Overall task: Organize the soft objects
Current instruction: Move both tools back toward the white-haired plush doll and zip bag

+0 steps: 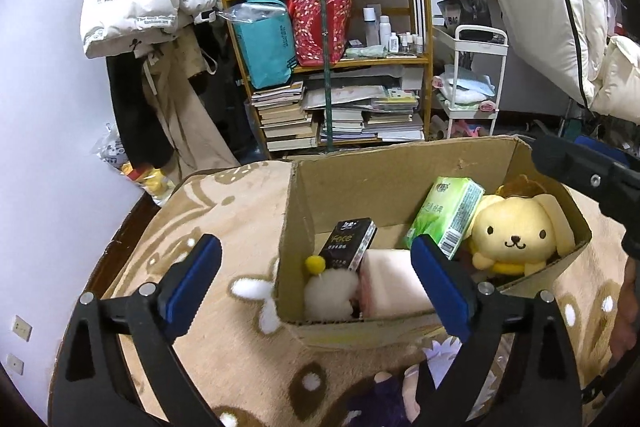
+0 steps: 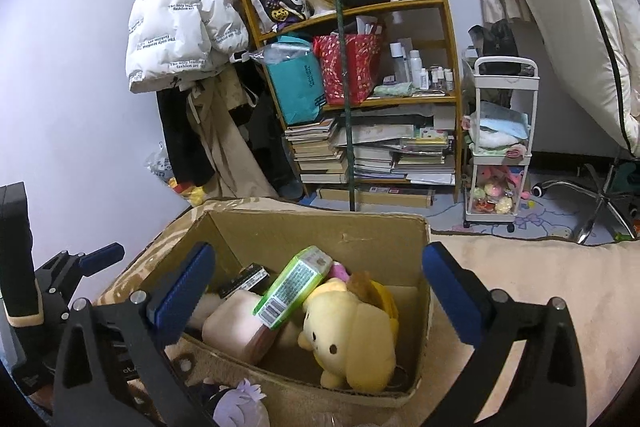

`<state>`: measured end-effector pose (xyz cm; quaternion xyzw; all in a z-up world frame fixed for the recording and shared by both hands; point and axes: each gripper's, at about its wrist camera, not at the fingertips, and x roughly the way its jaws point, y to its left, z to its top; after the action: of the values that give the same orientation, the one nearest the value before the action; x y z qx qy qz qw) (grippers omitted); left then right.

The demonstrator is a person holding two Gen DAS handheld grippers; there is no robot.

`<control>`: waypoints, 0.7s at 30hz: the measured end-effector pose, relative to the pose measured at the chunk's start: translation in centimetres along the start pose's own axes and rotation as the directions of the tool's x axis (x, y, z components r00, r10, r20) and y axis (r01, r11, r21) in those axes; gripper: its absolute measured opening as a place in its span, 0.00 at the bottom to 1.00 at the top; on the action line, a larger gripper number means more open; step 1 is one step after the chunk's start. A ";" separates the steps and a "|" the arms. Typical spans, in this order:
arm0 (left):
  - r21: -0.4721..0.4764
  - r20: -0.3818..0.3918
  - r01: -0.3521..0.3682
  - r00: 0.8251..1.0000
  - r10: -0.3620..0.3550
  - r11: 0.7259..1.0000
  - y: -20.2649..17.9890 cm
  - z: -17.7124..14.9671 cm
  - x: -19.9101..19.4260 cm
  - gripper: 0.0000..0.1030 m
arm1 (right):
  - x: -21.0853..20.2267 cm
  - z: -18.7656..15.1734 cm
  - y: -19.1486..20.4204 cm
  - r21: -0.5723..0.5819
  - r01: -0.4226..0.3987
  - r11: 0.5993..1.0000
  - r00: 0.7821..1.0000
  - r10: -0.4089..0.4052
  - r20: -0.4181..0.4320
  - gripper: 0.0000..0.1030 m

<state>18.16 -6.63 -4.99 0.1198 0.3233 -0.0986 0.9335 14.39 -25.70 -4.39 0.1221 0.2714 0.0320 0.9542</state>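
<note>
Two claws hang spread and empty above a cardboard box (image 1: 400, 179) crammed with soft goods on a beige patterned blanket (image 1: 224, 227). Inside, a yellow plush dog (image 2: 352, 331) fills the box's right side, with a green tissue pack (image 2: 296, 283) leaning against it. A pink sponge block (image 1: 394, 285) sits at the near wall, beside a black tissue pack (image 1: 350, 243) and a white fluffy toy (image 1: 330, 291) in the near-left corner. Left claw (image 1: 316, 287) hovers over that corner; right claw (image 2: 318, 291) hangs over the box's middle. One purple-and-white plush (image 2: 240, 403) lies on the blanket just outside the box's near wall.
</note>
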 end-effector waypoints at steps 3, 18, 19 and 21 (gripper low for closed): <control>-0.013 0.009 -0.004 1.000 0.004 1.000 0.3 -0.2 -1.0 0.95 | -0.6 0.0 0.0 -0.003 0.010 1.000 1.000 -0.009 0.005 1.00; -0.066 0.053 -0.013 0.998 0.016 0.998 1.8 -1.1 -6.8 0.96 | -6.4 -0.6 0.2 0.001 0.036 0.999 0.999 -0.036 0.019 1.00; -0.067 0.056 -0.012 0.998 0.016 0.998 1.8 -1.1 -7.1 0.96 | -6.8 -0.7 0.3 -0.003 0.039 0.999 0.999 -0.039 0.018 1.00; -0.066 0.059 -0.016 0.998 0.019 0.998 1.9 -1.3 -7.7 0.96 | -7.5 -0.9 0.4 -0.009 0.042 0.999 0.999 -0.042 0.017 1.00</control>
<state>11.98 -3.62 -0.85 0.0888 0.2973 -0.0832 0.9470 7.50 -26.04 -1.21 0.1120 0.2659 0.0122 0.9574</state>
